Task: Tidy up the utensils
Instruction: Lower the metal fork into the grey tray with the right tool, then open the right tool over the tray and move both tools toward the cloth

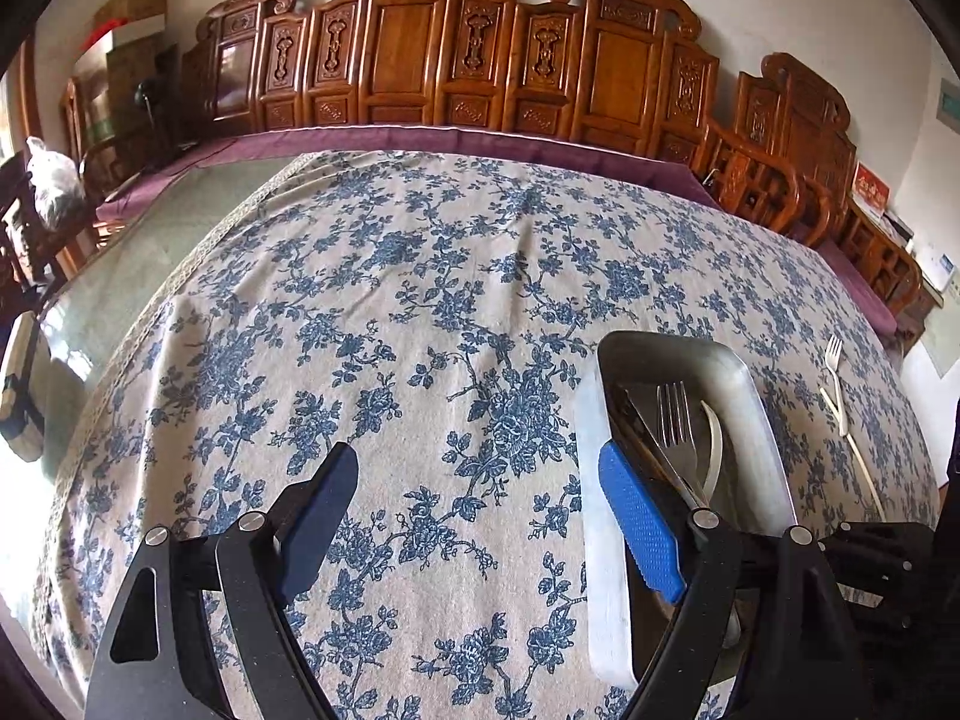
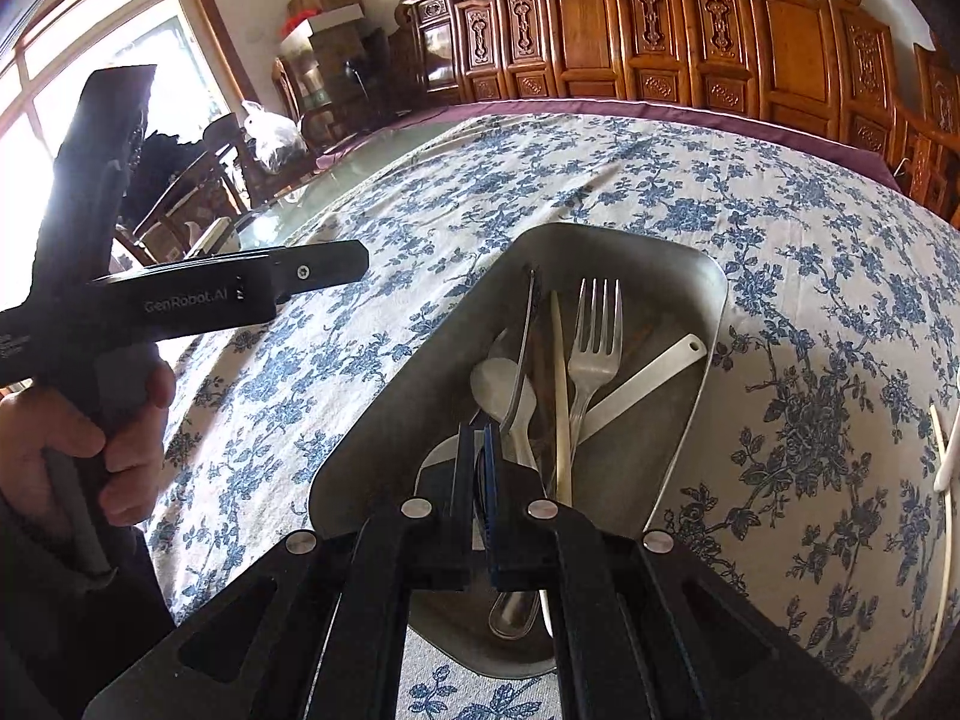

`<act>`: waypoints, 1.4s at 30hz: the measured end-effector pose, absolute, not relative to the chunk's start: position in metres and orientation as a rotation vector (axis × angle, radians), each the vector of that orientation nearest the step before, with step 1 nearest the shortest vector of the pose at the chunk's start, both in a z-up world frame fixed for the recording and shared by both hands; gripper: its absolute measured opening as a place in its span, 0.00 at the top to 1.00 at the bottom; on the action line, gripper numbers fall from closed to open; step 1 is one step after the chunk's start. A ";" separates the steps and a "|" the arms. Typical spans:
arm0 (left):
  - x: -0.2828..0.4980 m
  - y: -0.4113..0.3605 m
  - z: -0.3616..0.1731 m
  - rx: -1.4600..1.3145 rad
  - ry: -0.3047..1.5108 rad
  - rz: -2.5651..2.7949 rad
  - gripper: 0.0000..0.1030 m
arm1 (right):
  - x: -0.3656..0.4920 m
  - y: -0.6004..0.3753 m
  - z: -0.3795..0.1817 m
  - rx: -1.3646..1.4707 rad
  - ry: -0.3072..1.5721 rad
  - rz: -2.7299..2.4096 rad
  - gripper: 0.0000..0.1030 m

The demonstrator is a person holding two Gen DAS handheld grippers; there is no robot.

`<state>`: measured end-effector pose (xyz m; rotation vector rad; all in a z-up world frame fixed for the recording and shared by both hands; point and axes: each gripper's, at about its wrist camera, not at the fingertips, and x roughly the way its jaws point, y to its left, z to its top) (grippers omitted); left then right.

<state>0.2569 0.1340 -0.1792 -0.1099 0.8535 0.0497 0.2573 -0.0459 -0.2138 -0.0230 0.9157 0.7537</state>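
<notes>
Left hand-held gripper (image 1: pixel 474 516) spread wide, tilted down; right hand-held gripper (image 2: pixel 477 456) clenched above tray (image 2: pixel 384 420).

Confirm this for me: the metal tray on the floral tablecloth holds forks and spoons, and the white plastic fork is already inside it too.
Not quite. The metal tray does hold forks and spoons, but the white plastic fork still lies on the floral tablecloth, outside the tray, beside a chopstick. The left wrist view shows it.

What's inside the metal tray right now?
The metal tray holds a metal fork, a white spoon, a pale chopstick, a white flat handle and a thin metal utensil. The right tongs cover the tray's near end.
</notes>
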 end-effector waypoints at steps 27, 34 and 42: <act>0.247 0.107 -0.168 -0.075 0.831 0.001 0.23 | 0.262 -0.113 -0.160 -0.034 0.773 0.697 0.43; 0.237 0.076 -0.157 -0.033 0.806 -0.022 0.23 | 0.271 -0.210 -0.166 -0.101 0.708 0.500 0.20; 0.233 0.030 -0.149 0.055 0.802 -0.055 0.23 | 0.290 -0.277 -0.205 -0.110 0.789 0.390 0.18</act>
